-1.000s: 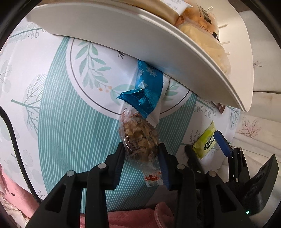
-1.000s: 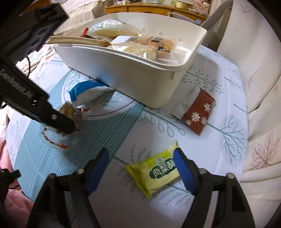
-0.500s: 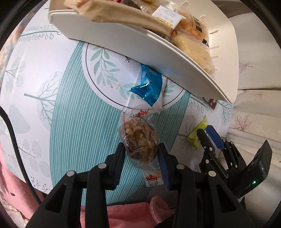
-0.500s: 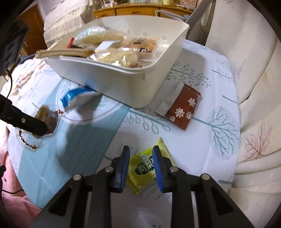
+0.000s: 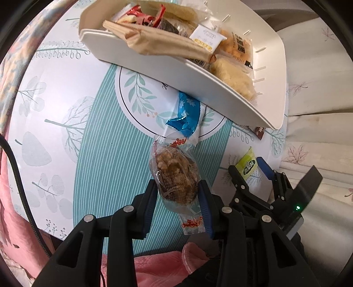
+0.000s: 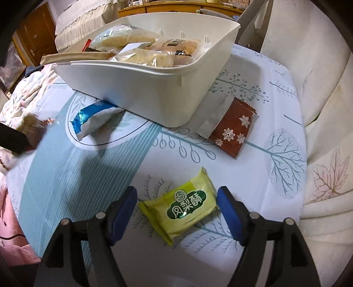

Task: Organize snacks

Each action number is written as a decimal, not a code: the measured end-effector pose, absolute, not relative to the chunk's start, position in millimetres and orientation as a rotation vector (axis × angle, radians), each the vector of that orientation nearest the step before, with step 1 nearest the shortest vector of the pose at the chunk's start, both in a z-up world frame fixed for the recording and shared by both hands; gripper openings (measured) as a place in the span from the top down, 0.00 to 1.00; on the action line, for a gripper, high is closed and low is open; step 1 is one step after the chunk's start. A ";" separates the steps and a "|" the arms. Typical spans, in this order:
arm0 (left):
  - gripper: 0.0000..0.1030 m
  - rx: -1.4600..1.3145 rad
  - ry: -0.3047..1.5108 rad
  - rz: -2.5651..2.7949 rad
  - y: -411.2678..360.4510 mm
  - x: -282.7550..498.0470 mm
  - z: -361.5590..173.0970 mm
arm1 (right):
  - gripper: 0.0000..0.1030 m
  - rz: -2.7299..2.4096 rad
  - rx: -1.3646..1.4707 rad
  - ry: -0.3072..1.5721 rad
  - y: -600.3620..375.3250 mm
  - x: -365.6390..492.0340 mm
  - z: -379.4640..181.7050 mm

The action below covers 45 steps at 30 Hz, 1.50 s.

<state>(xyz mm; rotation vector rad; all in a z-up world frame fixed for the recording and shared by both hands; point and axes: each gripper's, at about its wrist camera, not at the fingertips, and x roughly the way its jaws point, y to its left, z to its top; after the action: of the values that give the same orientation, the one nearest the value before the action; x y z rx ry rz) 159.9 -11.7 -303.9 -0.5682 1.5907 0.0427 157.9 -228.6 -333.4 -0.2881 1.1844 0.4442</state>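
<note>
My left gripper point(image 5: 177, 189) is shut on a clear-wrapped brown nut snack point(image 5: 175, 174) and holds it above the tablecloth, short of the white bin point(image 5: 167, 66). The bin holds several packets. A blue packet point(image 5: 187, 114) lies against the bin's near wall. In the right wrist view a yellow-green packet point(image 6: 185, 205) lies flat on the table between the jaws of my right gripper point(image 6: 177, 197), which are opening; the blue pads point(image 6: 229, 212) stand clear of it. A brown snowflake packet point(image 6: 233, 130) lies by the bin's point(image 6: 141, 88) right corner.
The round table wears a teal-and-white leaf-print cloth point(image 6: 72, 167). A cream sofa point(image 6: 326, 123) runs along the right. Pink fabric point(image 5: 158, 267) lies at the near edge and a black cable point(image 5: 19, 189) hangs at the left. Wooden furniture point(image 6: 176, 7) stands behind.
My left gripper has risen with the nut snack, so more of the bin's contents show. The right jaws closed around the yellow-green packet, then spread wide again; the packet stays on the table.
</note>
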 end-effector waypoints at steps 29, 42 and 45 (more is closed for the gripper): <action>0.65 -0.347 1.455 -0.183 29.8 194.3 -195.2 | 0.61 0.249 -0.059 1.256 -220.9 146.0 -315.8; 0.65 -0.227 1.359 -0.283 64.3 230.7 -149.0 | 0.61 0.139 0.054 1.169 -200.9 129.7 -249.9; 0.65 -0.214 1.326 -0.295 71.3 242.3 -141.9 | 0.61 0.129 0.047 1.116 -193.3 133.3 -228.3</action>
<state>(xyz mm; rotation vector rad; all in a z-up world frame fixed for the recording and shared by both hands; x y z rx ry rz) 242.3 71.3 -141.9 -0.2143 1.3258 -0.2951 133.3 -193.3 -228.3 0.0471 1.1160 0.1287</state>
